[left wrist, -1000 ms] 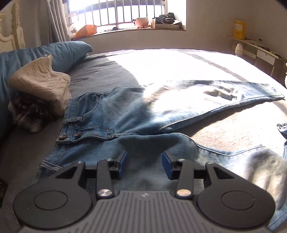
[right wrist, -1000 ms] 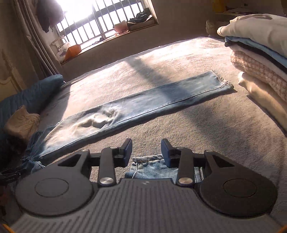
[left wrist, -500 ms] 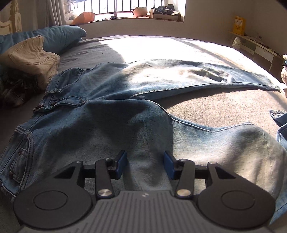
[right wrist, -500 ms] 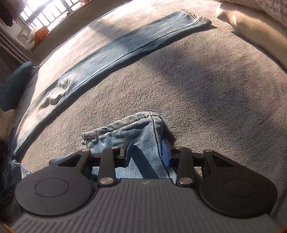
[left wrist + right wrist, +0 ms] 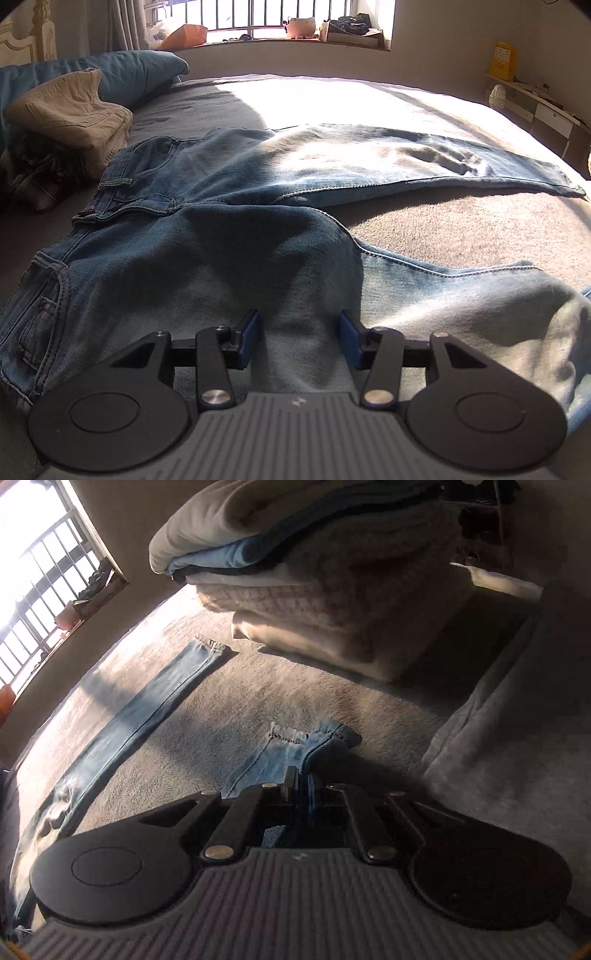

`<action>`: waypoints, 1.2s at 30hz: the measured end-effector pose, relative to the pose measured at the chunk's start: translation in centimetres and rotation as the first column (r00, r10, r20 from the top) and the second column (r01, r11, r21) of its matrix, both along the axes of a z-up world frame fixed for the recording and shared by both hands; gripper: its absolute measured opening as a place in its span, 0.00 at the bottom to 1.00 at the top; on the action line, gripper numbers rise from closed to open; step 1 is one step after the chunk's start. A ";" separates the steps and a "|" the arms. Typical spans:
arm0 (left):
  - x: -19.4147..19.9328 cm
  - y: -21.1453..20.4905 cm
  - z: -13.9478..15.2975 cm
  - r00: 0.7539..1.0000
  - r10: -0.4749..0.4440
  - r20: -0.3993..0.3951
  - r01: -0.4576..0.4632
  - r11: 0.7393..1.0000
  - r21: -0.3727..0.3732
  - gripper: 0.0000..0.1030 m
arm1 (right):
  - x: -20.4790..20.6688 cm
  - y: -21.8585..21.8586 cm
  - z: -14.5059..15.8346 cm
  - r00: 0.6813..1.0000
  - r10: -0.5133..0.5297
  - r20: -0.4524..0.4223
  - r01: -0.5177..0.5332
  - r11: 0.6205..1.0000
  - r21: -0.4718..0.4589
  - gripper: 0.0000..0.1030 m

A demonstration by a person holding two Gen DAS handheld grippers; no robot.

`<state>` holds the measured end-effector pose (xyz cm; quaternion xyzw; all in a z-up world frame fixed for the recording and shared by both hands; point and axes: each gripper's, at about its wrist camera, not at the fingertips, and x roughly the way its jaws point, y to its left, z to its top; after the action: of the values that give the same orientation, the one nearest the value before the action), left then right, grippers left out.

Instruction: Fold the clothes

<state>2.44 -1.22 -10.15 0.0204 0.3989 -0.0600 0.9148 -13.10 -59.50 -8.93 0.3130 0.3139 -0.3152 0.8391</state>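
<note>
In the left wrist view, the left gripper (image 5: 298, 334) is held released, fingers spread over the near leg of the jeans (image 5: 229, 236), which are spread across the bed (image 5: 461, 229). In the right wrist view, the right gripper (image 5: 301, 786) is clenched on that leg's hem near the bed's edge, beside stacked clothes (image 5: 314, 587).

Hard sunlight pours in through the barred window (image 5: 295, 18), blowing out a white patch across the far side of the bed (image 5: 369, 99) and the upper leg of the jeans (image 5: 332, 158). Nearer the lens the denim lies in deep shadow. The right wrist view is dimmer and warmer: the window (image 5: 40, 602) glares at the top left corner, the stack (image 5: 332, 572) and right edge sink into gloom, and the picture is softly blurred. Both views bow strongly, with dark corners.
</note>
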 end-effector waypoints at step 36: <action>-1.2 -0.5 0.1 0.992 -0.010 0.123 0.001 0.997 0.076 0.55 | 12.8 26.8 -1.6 0.027 0.859 -0.511 -0.988 -0.056 -0.147 0.02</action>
<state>1.23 -1.70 -10.05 0.0598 0.3434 -0.0460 0.9362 -0.32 -32.68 -10.53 -0.2494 0.4602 0.2446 0.8162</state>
